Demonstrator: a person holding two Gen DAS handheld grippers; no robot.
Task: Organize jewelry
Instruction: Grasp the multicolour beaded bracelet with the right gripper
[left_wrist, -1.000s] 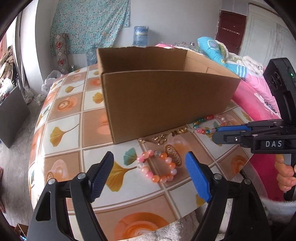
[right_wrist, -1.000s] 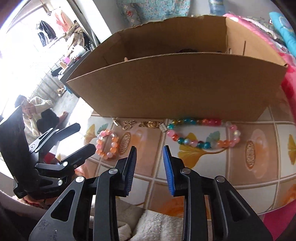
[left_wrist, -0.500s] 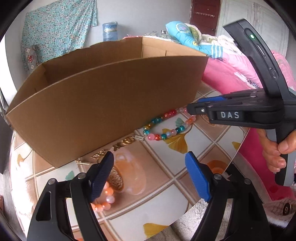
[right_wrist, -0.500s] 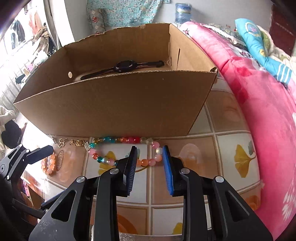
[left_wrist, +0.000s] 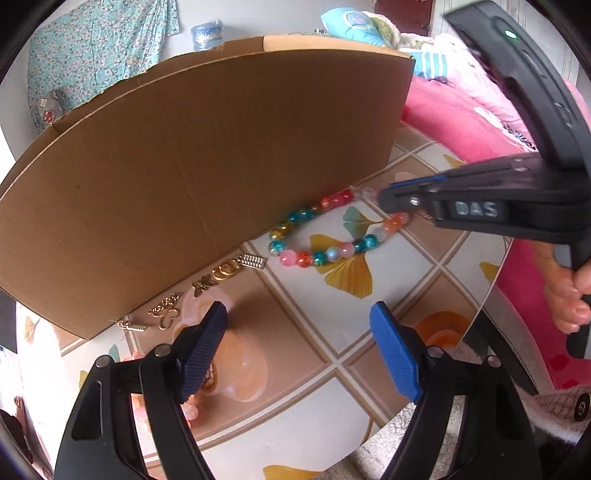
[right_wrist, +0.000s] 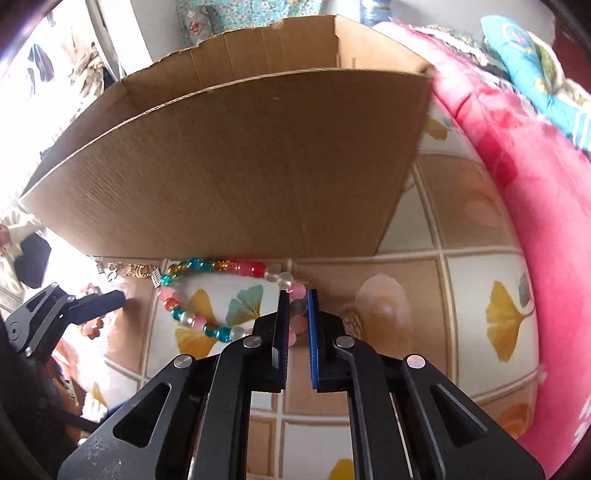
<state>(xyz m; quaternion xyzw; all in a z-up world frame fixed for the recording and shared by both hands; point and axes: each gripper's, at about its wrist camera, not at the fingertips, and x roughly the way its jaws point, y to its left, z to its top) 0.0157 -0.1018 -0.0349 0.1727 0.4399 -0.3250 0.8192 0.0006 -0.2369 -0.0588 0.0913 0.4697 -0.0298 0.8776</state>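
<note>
A multicoloured bead bracelet (left_wrist: 325, 236) lies on the tiled table against the front wall of a cardboard box (left_wrist: 207, 162). My right gripper (right_wrist: 297, 306) is shut on the right end of this bracelet (right_wrist: 207, 295); it shows in the left wrist view (left_wrist: 391, 195) too. A gold chain bracelet (left_wrist: 207, 284) lies along the box base, also seen in the right wrist view (right_wrist: 136, 271). A pink-orange bead bracelet (left_wrist: 184, 406) sits partly hidden under my left finger. My left gripper (left_wrist: 299, 350) is open and empty above the table.
The table (left_wrist: 295, 387) has a leaf-pattern tiled cover and its edge runs close on the right. A pink quilt (right_wrist: 535, 206) lies beyond it. The tall box wall (right_wrist: 240, 177) stands right behind the jewelry.
My right gripper moved forward and down and closed on the multicoloured bracelet's right end. My left gripper swung right, closer to the box, leaving the pink-orange bracelet under its left finger.
</note>
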